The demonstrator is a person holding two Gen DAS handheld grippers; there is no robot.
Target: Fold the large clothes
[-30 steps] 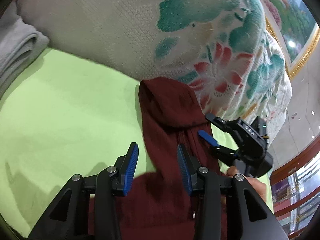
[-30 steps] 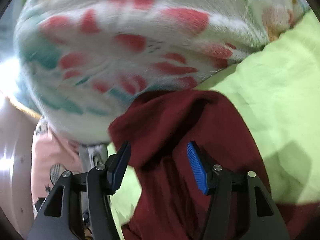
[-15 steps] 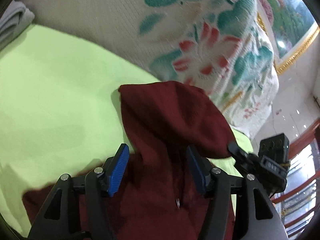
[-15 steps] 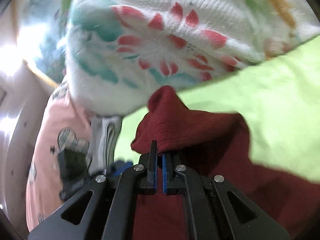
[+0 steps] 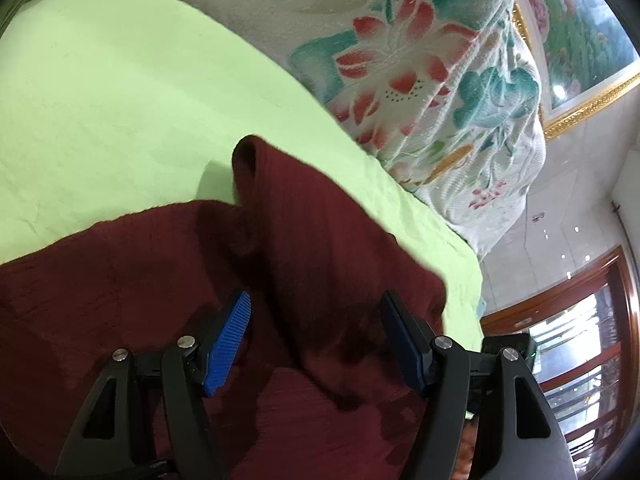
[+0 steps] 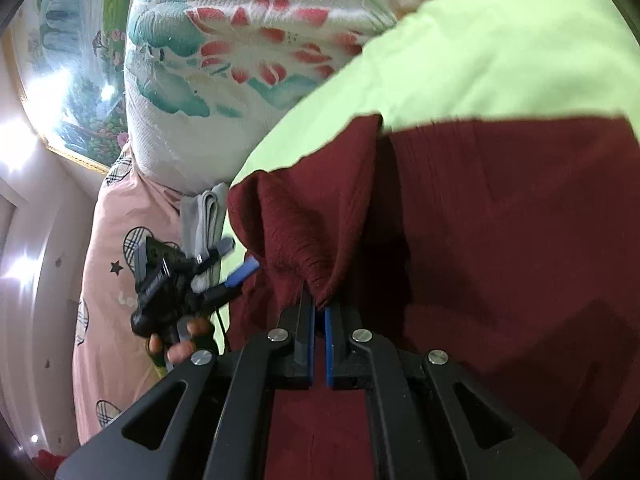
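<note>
Right hand-held gripper [image 6: 319, 312] pinches maroon garment [image 6: 500, 240] over green sheet [image 6: 500, 60].

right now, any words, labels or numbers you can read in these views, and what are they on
"Lo": white letters on the pink pillow, cut off by the left hand-held gripper; the rest is hidden.
Marking on the left hand-held gripper's black body: too blurred to read.
Maroon garment, green sheet, floral blanket, framed painting: no text visible.
</note>
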